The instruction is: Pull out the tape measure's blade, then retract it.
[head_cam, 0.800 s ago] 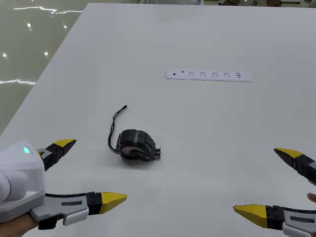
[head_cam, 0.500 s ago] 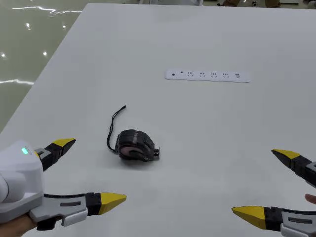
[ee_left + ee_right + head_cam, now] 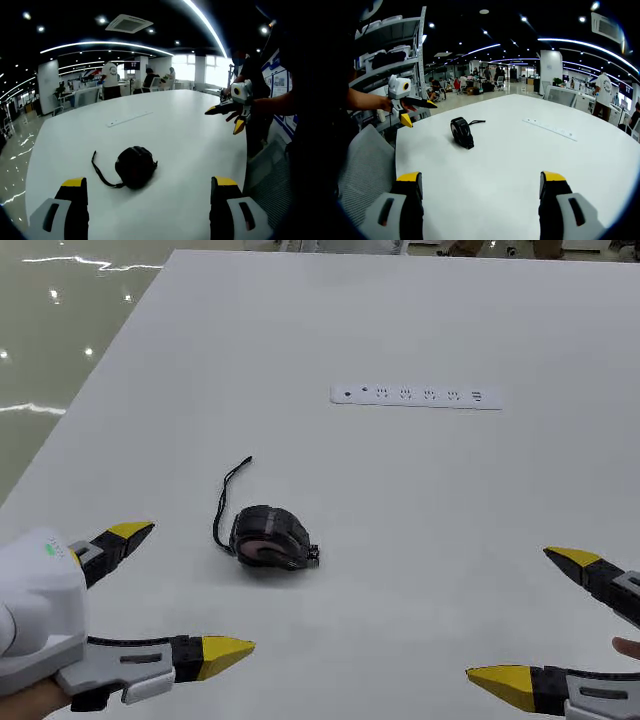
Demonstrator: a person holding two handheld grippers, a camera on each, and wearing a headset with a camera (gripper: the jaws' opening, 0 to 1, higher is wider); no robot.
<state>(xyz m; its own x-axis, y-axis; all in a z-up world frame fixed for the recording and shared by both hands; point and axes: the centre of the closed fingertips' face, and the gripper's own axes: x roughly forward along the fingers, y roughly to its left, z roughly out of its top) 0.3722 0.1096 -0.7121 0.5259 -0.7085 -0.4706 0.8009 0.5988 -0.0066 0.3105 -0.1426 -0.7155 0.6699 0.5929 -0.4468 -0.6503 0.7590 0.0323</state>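
Observation:
A black tape measure (image 3: 268, 537) with a thin wrist strap (image 3: 228, 495) lies on the white table (image 3: 400, 500), its blade fully in. It also shows as the tape measure (image 3: 135, 166) in the left gripper view and the tape measure (image 3: 462, 132) in the right gripper view. My left gripper (image 3: 183, 588) hovers open at the lower left, its yellow tips apart and short of the tape measure. My right gripper (image 3: 535, 617) is open at the lower right, well away from it. Neither holds anything.
A white power strip (image 3: 416, 396) lies flat on the table beyond the tape measure. The table's left edge (image 3: 90, 390) drops to a glossy floor. In the gripper views, people and office desks stand far behind the table.
The view has shifted slightly. Both grippers have sunk a little toward the bottom of the head view. The tape measure has not moved on the table.

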